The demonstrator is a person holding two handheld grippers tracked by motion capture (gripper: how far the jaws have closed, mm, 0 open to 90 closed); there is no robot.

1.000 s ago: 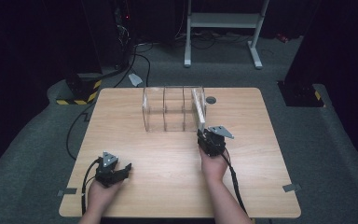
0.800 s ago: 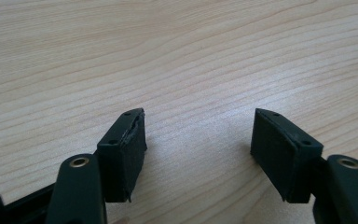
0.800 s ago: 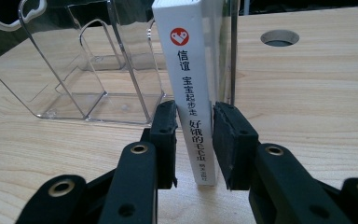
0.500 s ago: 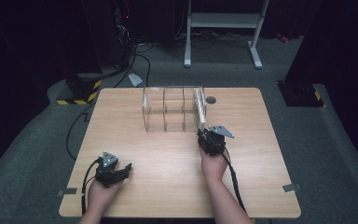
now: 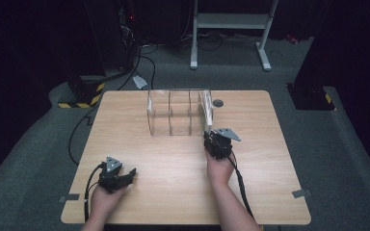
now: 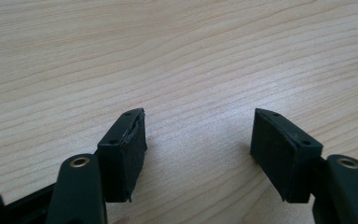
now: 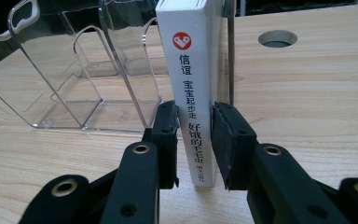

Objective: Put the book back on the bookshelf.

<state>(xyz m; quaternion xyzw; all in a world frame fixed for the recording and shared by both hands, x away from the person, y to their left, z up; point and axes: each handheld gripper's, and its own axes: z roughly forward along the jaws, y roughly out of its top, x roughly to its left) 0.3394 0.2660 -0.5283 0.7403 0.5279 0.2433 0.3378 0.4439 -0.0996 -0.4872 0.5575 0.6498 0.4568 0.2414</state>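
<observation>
- In the right gripper view, the two pads (image 7: 230,140) of the right gripper (image 7: 195,140) are seen pressed on either side of the spine of a white book (image 7: 191,93), low in the frame; the book is grasped.
- Against the pictures of a second ago, hardly any change is found: the right gripper's jaws have crept only slightly closer, and both hands are seen in the same places. The grasp is therefore judged to have just been settled, with the book not yet moved.
- The book stands upright in the end compartment of a clear acrylic file holder (image 7: 88,79), at the right of that holder in the high view (image 5: 205,113), just above the right gripper (image 5: 212,137).
- The other compartments of the holder are seen bare.
- The left gripper (image 6: 198,140) is held released, its pads (image 6: 133,149) well apart over bare wood, at the lower left of the high view (image 5: 131,173).
- The wooden table (image 5: 279,183) carries a round cable hole (image 7: 277,38) beside the holder.
- Whether the book is being drawn out or seated in cannot be told.
</observation>
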